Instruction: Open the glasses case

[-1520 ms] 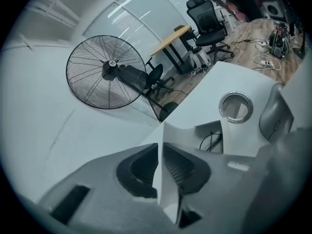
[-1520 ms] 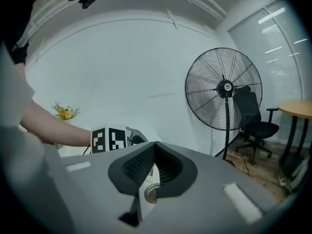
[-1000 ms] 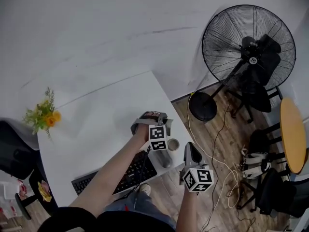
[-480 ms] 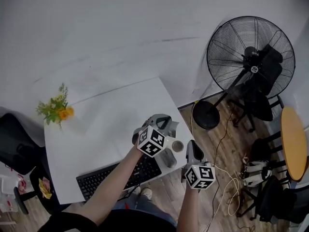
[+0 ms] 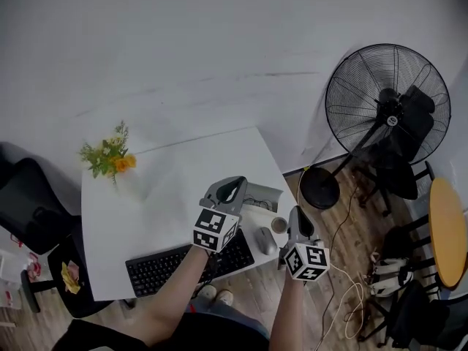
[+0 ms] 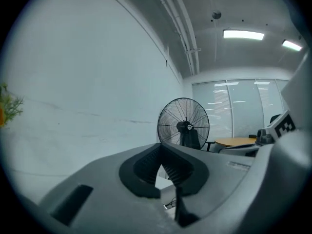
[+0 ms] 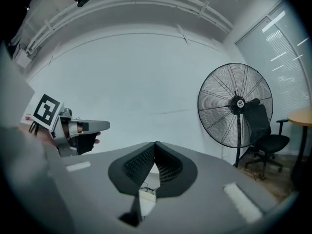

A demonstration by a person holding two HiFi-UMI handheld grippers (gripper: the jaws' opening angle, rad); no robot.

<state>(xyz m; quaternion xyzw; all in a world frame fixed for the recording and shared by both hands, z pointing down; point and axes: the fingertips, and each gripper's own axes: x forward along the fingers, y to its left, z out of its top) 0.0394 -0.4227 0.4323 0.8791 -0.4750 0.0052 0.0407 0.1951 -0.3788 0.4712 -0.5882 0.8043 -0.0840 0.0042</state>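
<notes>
The left gripper (image 5: 232,189) and right gripper (image 5: 296,219) are both clenched, jaw tips meeting with nothing between them. In the left gripper view the jaws point at the floor fan (image 6: 184,126). The right gripper view shows a bit of white surface and cables below the jaws.

No glasses case can be confirmed. The only candidate is a grey oblong item (image 5: 265,195) at the right side of the white table (image 5: 161,189), just beside the left gripper's tip. Its long axis runs left to right. It is partly covered by that gripper, and its lid, hinge and facing are too small to make out. The mouse (image 5: 267,241) and keyboard (image 5: 183,263) lie nearer.
</notes>
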